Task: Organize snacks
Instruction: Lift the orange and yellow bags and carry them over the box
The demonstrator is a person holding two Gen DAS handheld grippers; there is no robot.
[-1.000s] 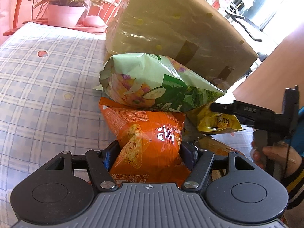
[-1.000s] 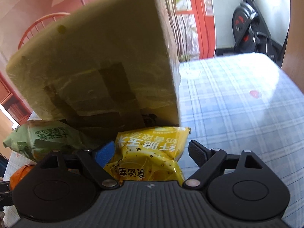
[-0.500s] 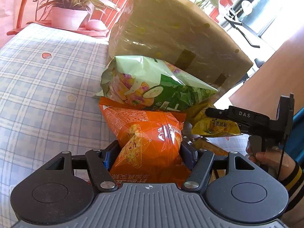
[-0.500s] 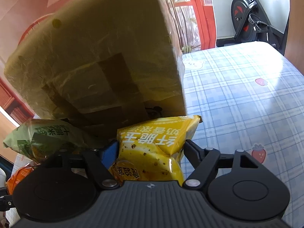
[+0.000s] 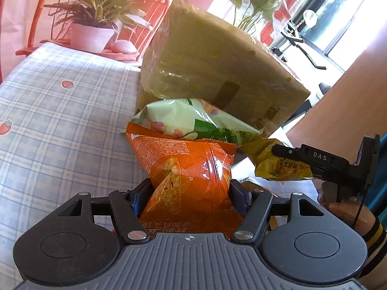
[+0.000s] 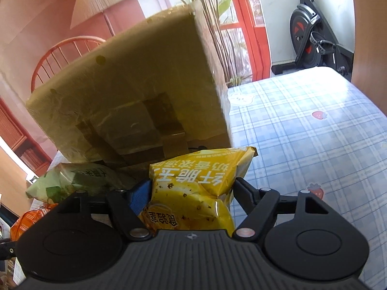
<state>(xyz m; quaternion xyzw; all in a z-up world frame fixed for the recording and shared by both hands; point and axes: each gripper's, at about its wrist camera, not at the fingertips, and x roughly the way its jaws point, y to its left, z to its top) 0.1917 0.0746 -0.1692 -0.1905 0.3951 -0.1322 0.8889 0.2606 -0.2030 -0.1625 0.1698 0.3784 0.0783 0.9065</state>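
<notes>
My left gripper [image 5: 191,191] is shut on an orange snack bag [image 5: 188,166], lifted off the checked tablecloth. My right gripper [image 6: 192,191] is shut on a yellow snack bag [image 6: 196,188]; the left wrist view shows that gripper [image 5: 314,157] at the right with the yellow bag [image 5: 278,166] hanging from it. A green snack bag [image 5: 193,120] lies just beyond the orange one, against the foot of a big taped cardboard box [image 5: 212,72]. The right wrist view has the green bag [image 6: 77,181] at lower left and the box [image 6: 135,106] straight ahead.
The table wears a blue checked cloth with strawberry prints [image 5: 60,101]. A potted plant [image 5: 92,36] and a red chair stand behind it. An exercise bike [image 6: 312,38] is at the far right. A person's hand in a striped sleeve [image 5: 358,220] holds the right gripper.
The right jaws closed onto the yellow bag and raised it. The left gripper lifted the orange bag up and away from the green bag. The box now sits lower in both views.
</notes>
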